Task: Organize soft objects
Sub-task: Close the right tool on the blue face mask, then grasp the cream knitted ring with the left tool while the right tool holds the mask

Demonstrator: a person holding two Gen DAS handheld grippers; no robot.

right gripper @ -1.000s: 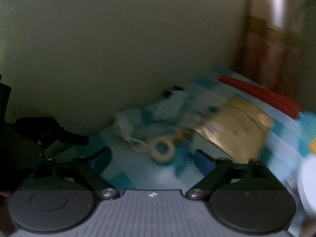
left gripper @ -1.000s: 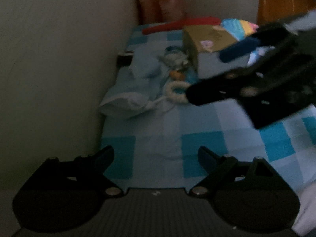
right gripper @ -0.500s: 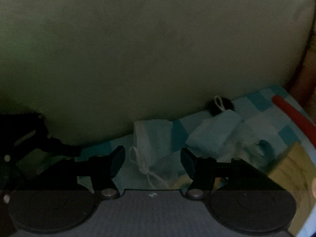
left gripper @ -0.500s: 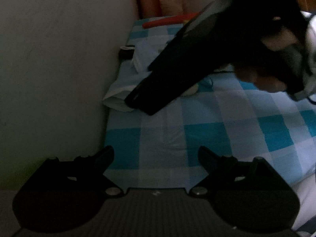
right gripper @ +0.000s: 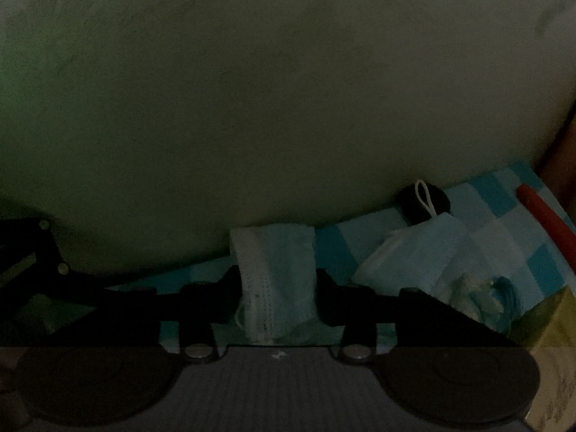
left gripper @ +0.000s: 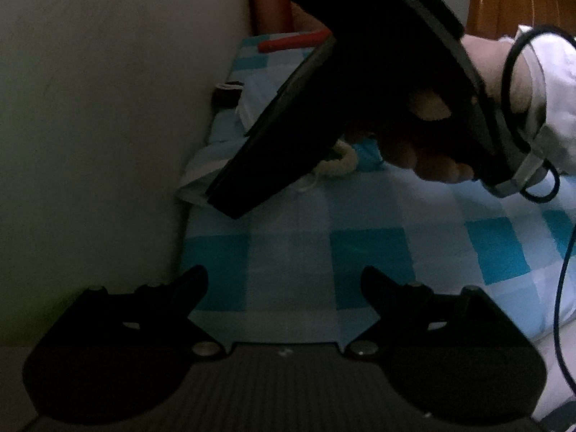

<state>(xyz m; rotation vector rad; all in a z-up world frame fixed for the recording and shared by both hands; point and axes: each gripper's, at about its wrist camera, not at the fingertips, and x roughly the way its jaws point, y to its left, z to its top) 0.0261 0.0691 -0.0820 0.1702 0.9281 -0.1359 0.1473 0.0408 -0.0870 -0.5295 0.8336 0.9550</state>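
So our right claw (right gripper: 279,289) has just been closing, and in its own view the pads now press on both sides of a folded pale-blue face mask (right gripper: 275,273) sitting dead centre, right up against the wall (right gripper: 252,90). A second ago that claw was wide with nothing between the fingers, so we read this as the grab on the first soft thing, ready to lift.

Our left claw (left gripper: 284,289) is spread wide over the blue-checked bed sheet (left gripper: 360,252) with nothing in it, same as a second ago.

Further out, at about 2 o'clock from the gripped mask, there's a second mask (right gripper: 417,252) with its ear loop sticking up, then a red stick (right gripper: 547,216) near 3 o'clock. In the left view a cream fluffy ring (left gripper: 342,162) peeks out at 12 o'clock under the right hand (left gripper: 432,158).

Writing: a yellowish box (right gripper: 550,327) shows print, but it's too dim to read.
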